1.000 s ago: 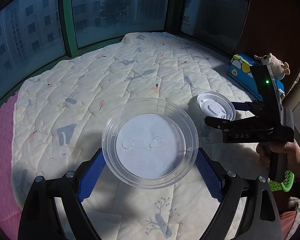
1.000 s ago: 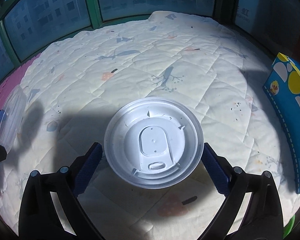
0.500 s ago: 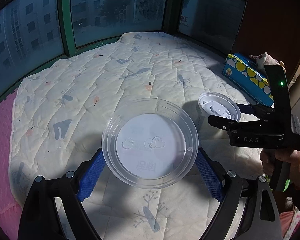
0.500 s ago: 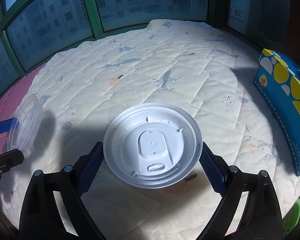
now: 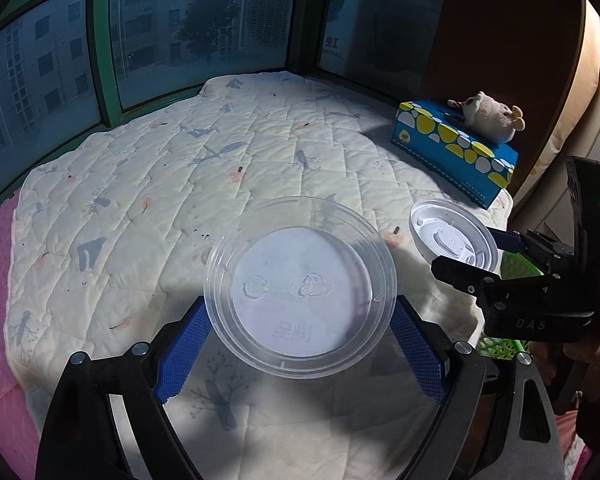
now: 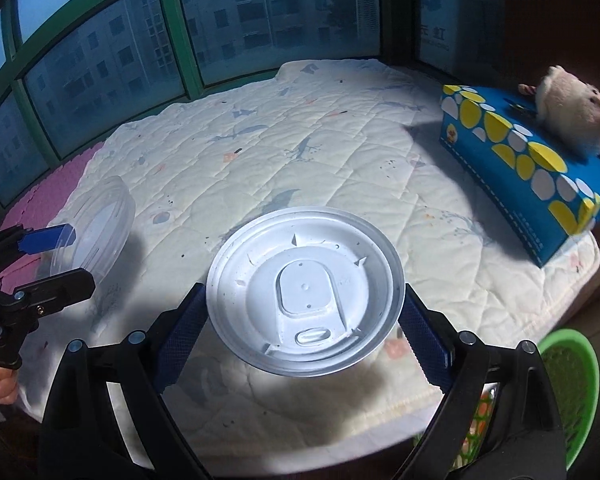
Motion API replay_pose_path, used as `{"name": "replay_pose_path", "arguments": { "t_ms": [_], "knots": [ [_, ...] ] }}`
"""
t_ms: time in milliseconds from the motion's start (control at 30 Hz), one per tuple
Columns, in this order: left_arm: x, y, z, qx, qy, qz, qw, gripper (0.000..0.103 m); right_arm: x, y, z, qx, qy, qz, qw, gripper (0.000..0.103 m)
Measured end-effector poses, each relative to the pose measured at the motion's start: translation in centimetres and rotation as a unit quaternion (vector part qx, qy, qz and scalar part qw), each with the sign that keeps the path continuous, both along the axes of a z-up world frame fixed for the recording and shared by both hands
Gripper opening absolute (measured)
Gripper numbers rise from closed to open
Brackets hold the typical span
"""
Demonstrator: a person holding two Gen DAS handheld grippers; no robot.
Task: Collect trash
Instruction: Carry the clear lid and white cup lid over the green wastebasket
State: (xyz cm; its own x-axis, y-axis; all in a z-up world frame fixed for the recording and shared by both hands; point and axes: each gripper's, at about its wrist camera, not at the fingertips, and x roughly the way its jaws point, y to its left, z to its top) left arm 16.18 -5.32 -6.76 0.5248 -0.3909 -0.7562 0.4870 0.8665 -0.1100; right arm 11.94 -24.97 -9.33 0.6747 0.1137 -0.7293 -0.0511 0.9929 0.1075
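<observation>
I have a clear plastic lid (image 5: 301,287) clamped by its rim between the blue pads of my left tongs (image 5: 300,336), held flat in the air above the quilted bed cover (image 5: 204,168). My right tongs (image 6: 304,330) are closed the same way on a white cup lid (image 6: 304,290), gripped at its two sides and also off the cover. From the left view, the right tongs sit just to the right with the white lid near the cover's right edge. A green mesh basket (image 6: 568,376) stands below that edge, at lower right in the right view. Farther back on the right lies a blue tissue box (image 6: 528,160) with yellow and white dots, and a plush toy (image 6: 572,120) rests on top of it
</observation>
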Motion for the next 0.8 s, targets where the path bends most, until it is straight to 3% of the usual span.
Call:
{"name": "replay_pose_path", "arguments": {
  "t_ms": [433,800],
  "knots": [
    [-4.5,-7.6,0.5,-0.009,0.007,-0.075,0.9971,0.086,-9.9,-9.4,-0.5,0.01,0.005,-0.118,0.993,0.091],
    [-6.6,-13.7,0.1,-0.005,0.017,-0.122,0.9924,0.086,-15.5,-19.7,-4.1,0.021,0.05,-0.232,0.971,0.092]
  ]
}}
